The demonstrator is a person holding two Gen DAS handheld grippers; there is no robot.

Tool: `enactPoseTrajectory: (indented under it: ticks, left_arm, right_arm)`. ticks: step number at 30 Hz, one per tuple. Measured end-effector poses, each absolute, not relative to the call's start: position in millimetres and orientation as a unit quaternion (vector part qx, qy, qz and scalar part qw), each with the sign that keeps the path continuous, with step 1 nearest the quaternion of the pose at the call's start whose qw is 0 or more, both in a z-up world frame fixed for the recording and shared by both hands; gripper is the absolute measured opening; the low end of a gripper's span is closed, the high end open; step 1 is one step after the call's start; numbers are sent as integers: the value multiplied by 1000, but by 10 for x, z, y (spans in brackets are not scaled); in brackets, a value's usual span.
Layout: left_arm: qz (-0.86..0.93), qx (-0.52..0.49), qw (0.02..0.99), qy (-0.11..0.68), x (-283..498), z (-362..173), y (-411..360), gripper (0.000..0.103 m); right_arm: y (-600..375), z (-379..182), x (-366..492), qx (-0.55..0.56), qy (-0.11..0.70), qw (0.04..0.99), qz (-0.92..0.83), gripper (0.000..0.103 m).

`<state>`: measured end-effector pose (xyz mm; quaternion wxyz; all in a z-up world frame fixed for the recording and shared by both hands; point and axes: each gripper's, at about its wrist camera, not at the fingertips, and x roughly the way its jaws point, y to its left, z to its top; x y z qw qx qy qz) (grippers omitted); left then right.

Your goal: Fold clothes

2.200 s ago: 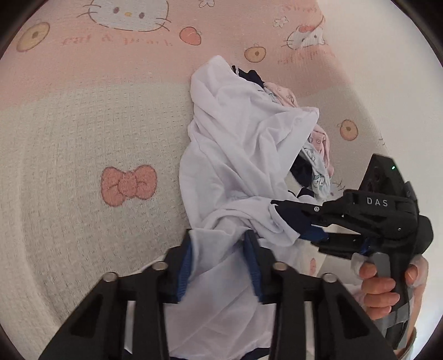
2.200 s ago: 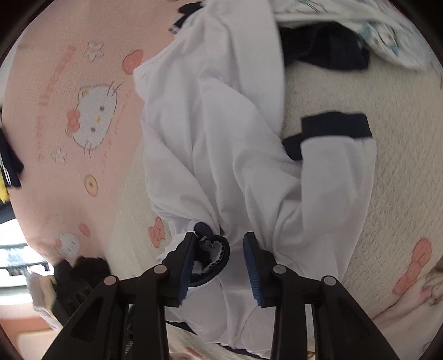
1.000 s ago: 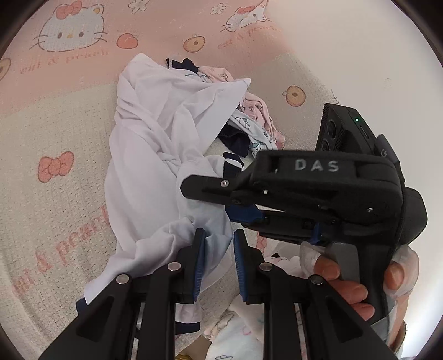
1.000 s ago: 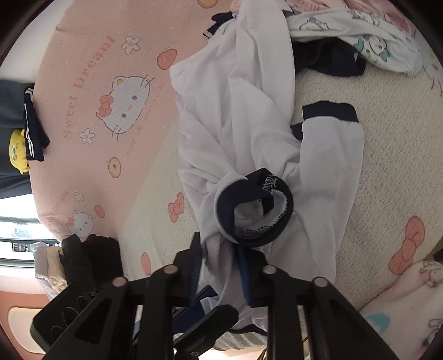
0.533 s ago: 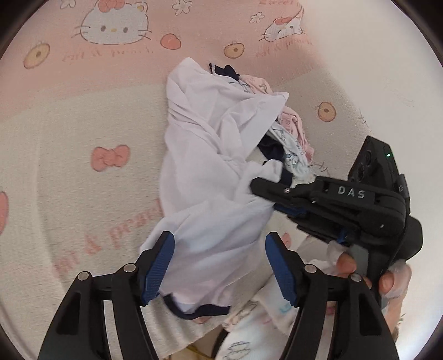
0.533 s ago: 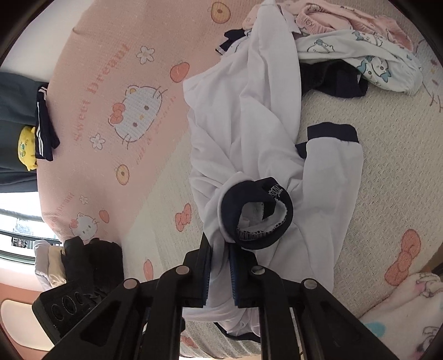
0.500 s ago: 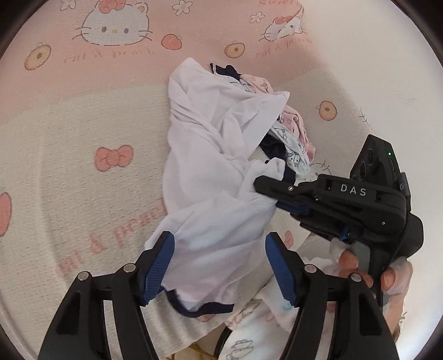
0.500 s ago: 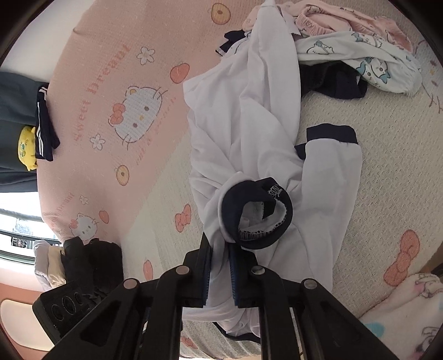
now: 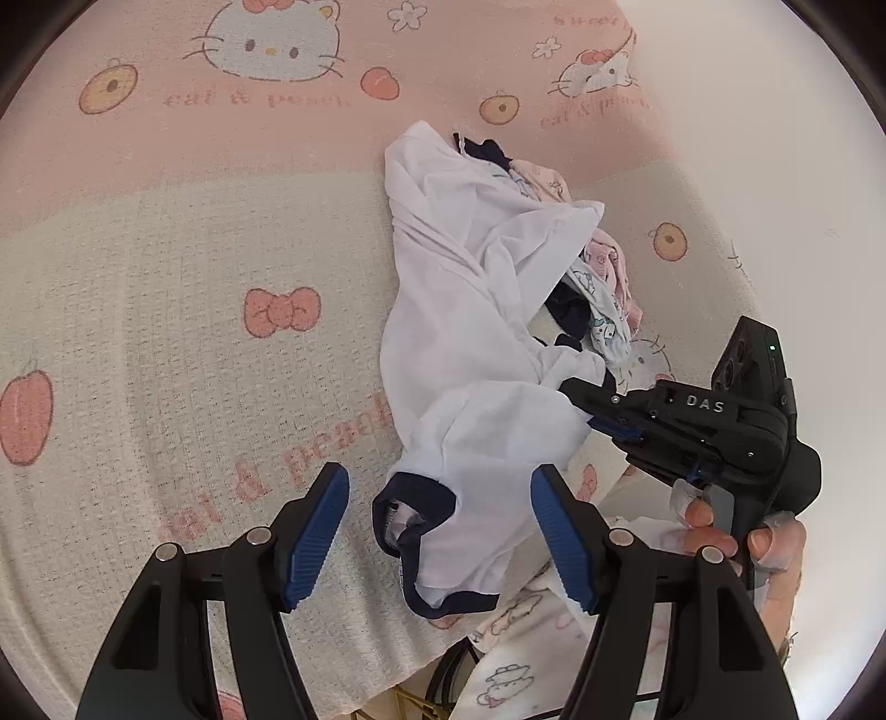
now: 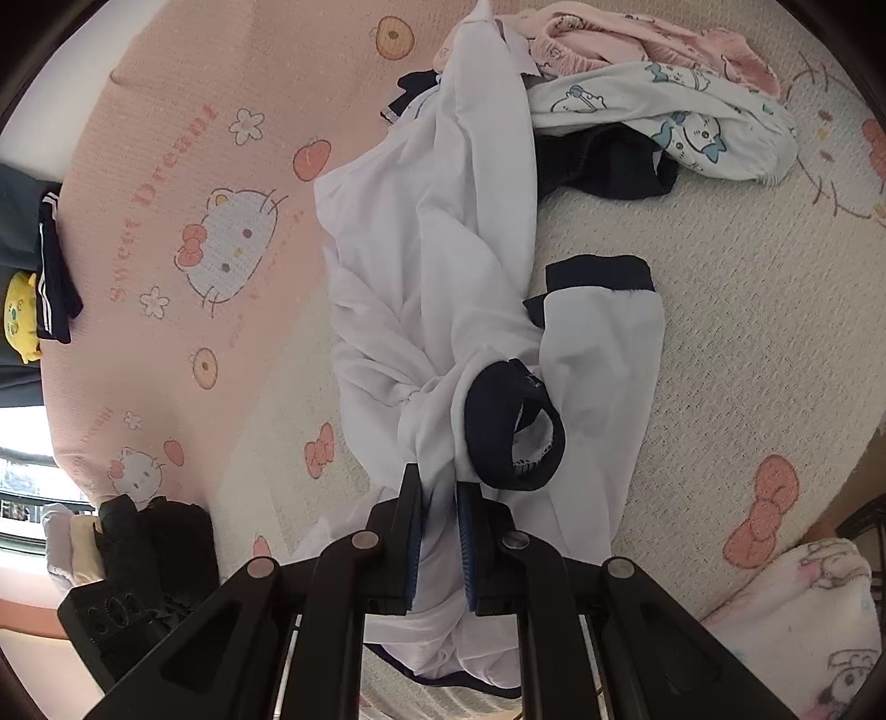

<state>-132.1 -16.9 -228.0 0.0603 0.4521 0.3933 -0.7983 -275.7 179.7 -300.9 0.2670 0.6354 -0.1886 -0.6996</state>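
A bed cover (image 9: 166, 332), pink at its far band and cream nearer, printed with cats, bows and peaches, is spread across both views. On the cream part a crumpled white shirt (image 9: 459, 354) with navy trim is laid, stretched from the pink band toward the near edge of the bed. Beside its far end a small heap of other clothes is seen: a pink garment (image 10: 637, 39), a white cat-print garment (image 10: 664, 127) and a dark navy piece (image 10: 603, 160), all touching one another and partly tucked under the shirt. One sleeve, ended by a navy cuff (image 10: 601, 274), is laid flat on the cream cloth, while the navy collar (image 10: 515, 426) is curled into a ring on top of the bunched white fabric. The right gripper (image 10: 440, 531) is closed narrowly on a fold of the white shirt just below that collar, the cloth being pinched between its blue pads; in the left view the same tool is gripped by a hand (image 9: 736, 537). The left gripper (image 9: 437, 531) is held wide above the shirt's navy-edged hem, nothing being pressed by its pads; its jaws have just been opened. At the left edge of the right view dark clothing (image 10: 33, 277) with a yellow figure is seen.
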Motion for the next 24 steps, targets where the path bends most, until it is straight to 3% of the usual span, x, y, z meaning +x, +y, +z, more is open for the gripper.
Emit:
enactPoseTrajectory:
  ticks: [12, 14, 15, 17, 18, 20, 21, 24]
  left_arm:
    - [-804, 441, 16, 400, -1629, -2421, 23, 65]
    - [-815, 427, 5, 392, -1640, -2364, 59, 48]
    - [-817, 424, 0, 390, -1642, -2341, 71, 34]
    - [-821, 420, -6, 386, -1638, -2299, 91, 25]
    - [-824, 417, -7, 383, -1621, -2278, 101, 20]
    - [-828, 412, -12, 379, -1576, -2235, 117, 19]
    - [-830, 410, -15, 379, -1547, -2216, 127, 19]
    - [-832, 402, -23, 383, -1463, -2165, 158, 18]
  right_arm:
    - [1908, -3051, -2752, 646, -202, 258, -689, 11]
    - [1933, -3055, -2744, 649, -205, 254, -687, 11]
    - [1938, -3060, -2740, 651, -207, 253, -686, 11]
    - [1959, -3075, -2733, 656, -212, 252, -679, 12]
    - [1968, -3083, -2730, 658, -214, 252, -676, 16]
    - [1977, -3097, -2722, 661, -216, 250, -674, 54]
    - [1981, -3104, -2718, 663, -216, 249, -672, 58]
    - [1974, -3118, -2709, 663, -216, 251, -671, 58]
